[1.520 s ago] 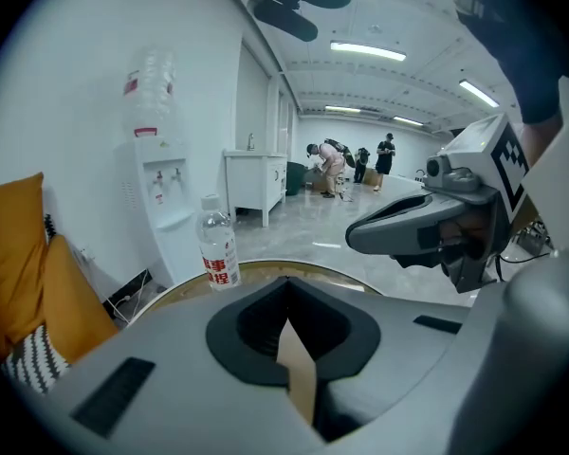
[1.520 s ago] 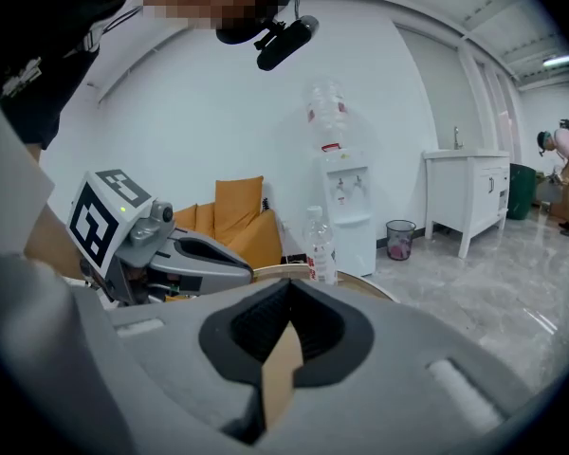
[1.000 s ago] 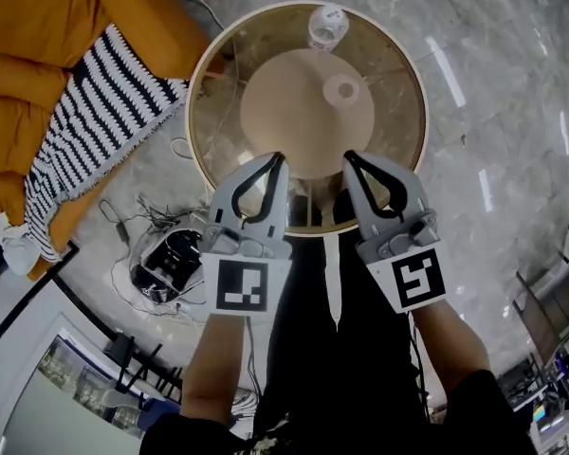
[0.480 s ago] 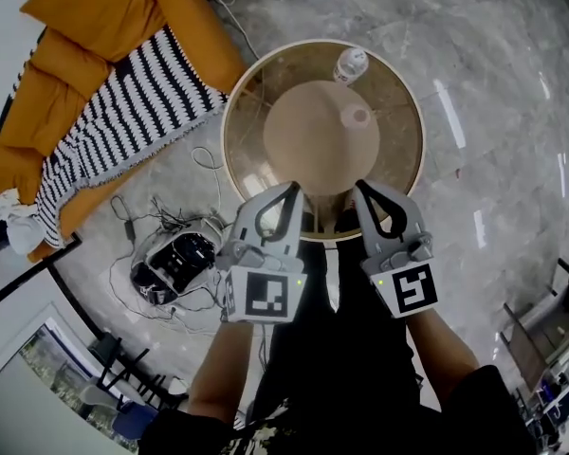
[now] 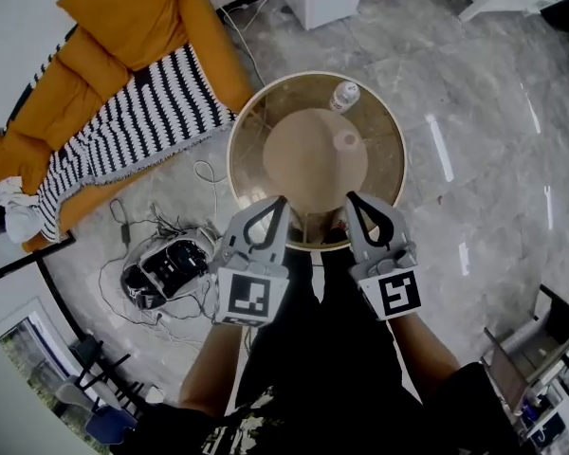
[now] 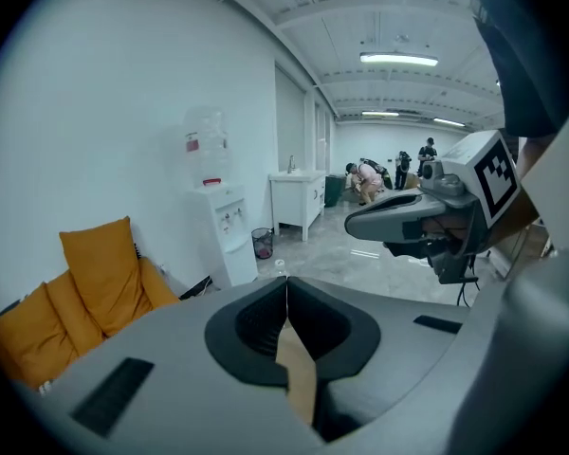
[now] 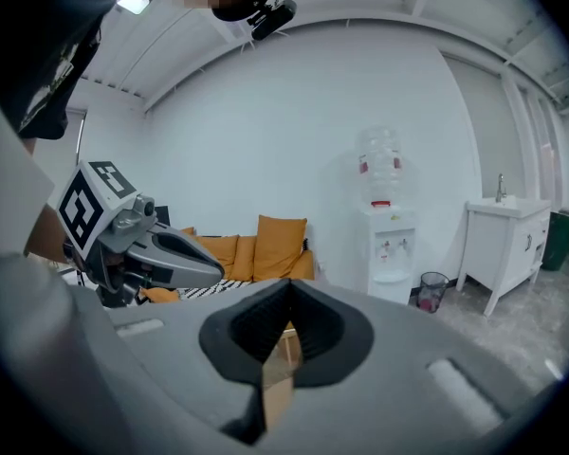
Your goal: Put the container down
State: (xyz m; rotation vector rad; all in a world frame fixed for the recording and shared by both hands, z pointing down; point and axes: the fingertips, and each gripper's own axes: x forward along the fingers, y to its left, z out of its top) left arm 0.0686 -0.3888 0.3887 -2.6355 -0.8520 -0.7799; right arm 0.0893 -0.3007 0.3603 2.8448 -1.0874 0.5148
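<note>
Findings:

1. The left gripper [image 5: 282, 203] and right gripper [image 5: 350, 200] are held side by side over the near edge of the table [image 5: 389, 173], well apart from each other. On each the jaws are pressed together tip to tip, with nothing between them. Bodies are smooth grey moulded plastic; the jaw pads are black and ribbed.

2. Each gripper carries a cube with a black-and-white square marker. The markers bear a pattern only, no lettering.

3. The container [image 5: 346, 95], clear plastic with a pale cap, stands upright on the far side of the table, well apart from both grippers. Its label is too small to read.

4. The table is round, with a glass top, a light rim and a tan disc at its centre. A small pale round piece [image 5: 346, 140] lies near the container; I cannot tell what it is.

5. A white water dispenser [image 7: 391, 245] stands by the wall. Its bottle has a red label whose print is unreadable.

6. The orange sofa [image 5: 123, 17] carries a black-and-white striped blanket [image 5: 133, 126]. The floor [image 5: 474, 112] is glossy grey marble.
</note>
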